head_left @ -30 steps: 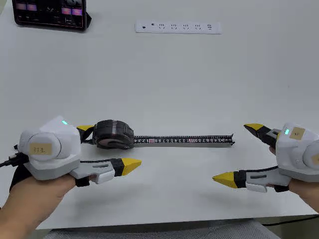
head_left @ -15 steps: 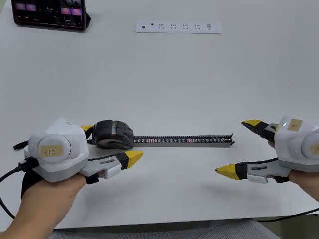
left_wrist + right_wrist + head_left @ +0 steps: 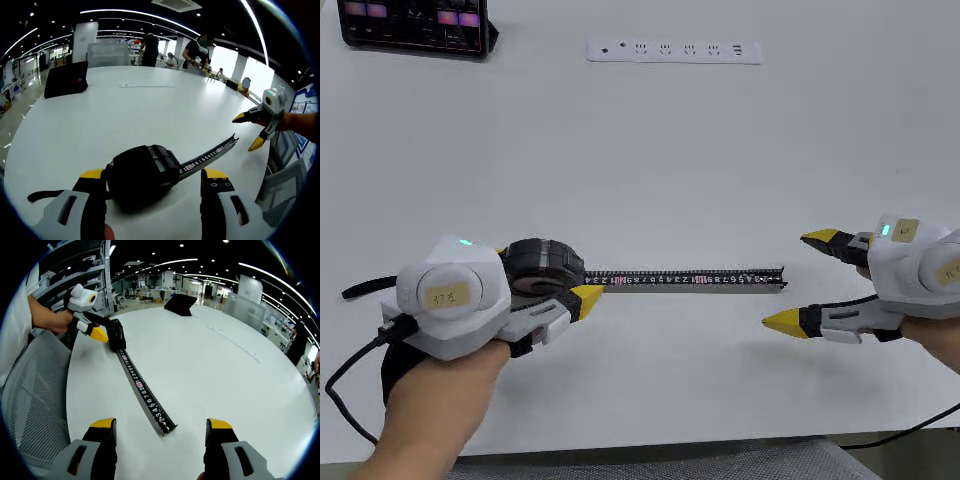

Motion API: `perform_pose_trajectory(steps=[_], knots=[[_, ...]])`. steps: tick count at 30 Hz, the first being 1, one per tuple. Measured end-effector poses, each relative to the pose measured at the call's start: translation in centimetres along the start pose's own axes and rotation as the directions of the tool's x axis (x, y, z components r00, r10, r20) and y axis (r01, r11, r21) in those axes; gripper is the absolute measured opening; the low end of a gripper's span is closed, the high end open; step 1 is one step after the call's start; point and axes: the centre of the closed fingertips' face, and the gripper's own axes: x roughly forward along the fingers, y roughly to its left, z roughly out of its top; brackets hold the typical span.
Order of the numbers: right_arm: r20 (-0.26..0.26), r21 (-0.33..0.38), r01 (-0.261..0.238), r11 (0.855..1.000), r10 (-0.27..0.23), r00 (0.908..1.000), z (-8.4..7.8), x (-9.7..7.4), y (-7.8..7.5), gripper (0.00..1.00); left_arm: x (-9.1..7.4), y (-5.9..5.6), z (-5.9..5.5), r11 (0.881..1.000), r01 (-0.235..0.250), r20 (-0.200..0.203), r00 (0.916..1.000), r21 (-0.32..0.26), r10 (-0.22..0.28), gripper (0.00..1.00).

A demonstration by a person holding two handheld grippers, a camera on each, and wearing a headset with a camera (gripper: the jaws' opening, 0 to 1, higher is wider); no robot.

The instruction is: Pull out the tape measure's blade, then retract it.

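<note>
One white bench (image 3: pixel 650 150) carries everything. Along its near edge, toward the left corner, lies the tape measure (image 3: pixel 542 265). Its blade (image 3: pixel 685 279) is drawn out flat and runs rightward, parallel to that edge.

The left gripper (image 3: pixel 543 274) straddles the case (image 3: pixel 142 172) with its jaws spread wide, one on each side. The left gripper view shows a gap between the case and the jaw on the blade's side, so I judge it not clamped.

The right gripper (image 3: pixel 798 280) hovers toward the bench's right edge, jaws wide and holding nothing, aimed back along the blade's long axis. The blade's tip (image 3: pixel 782 279) points at it and sits at the mouth of those jaws, touching neither.

Pulling out looks done. Retracting likely falls to the left gripper, which is nearer the case, with the blade running back leftward along its own length.
</note>
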Motion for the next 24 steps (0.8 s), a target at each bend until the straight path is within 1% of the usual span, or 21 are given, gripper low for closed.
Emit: perform_pose_trajectory(steps=[7,11,16,24], knots=[[-0.025,-0.042,-0.026,0.999,0.025,0.9994,-0.2,0.4,-0.6,0.62,0.4,0.4,0.0,0.999,-0.045,-0.006,0.999,-0.031,0.045,0.7],[-0.042,-0.063,-0.049,0.997,0.046,0.9981,-0.5,0.7,-0.8,0.57,0.7,0.6,-0.1,0.997,-0.06,-0.011,0.9982,-0.039,0.059,0.7],[-0.064,-0.089,-0.077,0.993,0.071,0.9954,-0.7,1.0,-0.8,0.52,0.9,1.0,-0.1,0.994,-0.081,-0.009,0.9967,-0.066,0.081,0.68],[-0.073,-0.098,-0.093,0.991,0.086,0.9937,-0.6,1.5,-1.0,0.51,1.1,1.4,-0.2,0.989,-0.114,-0.011,0.9935,-0.097,0.113,0.63]])
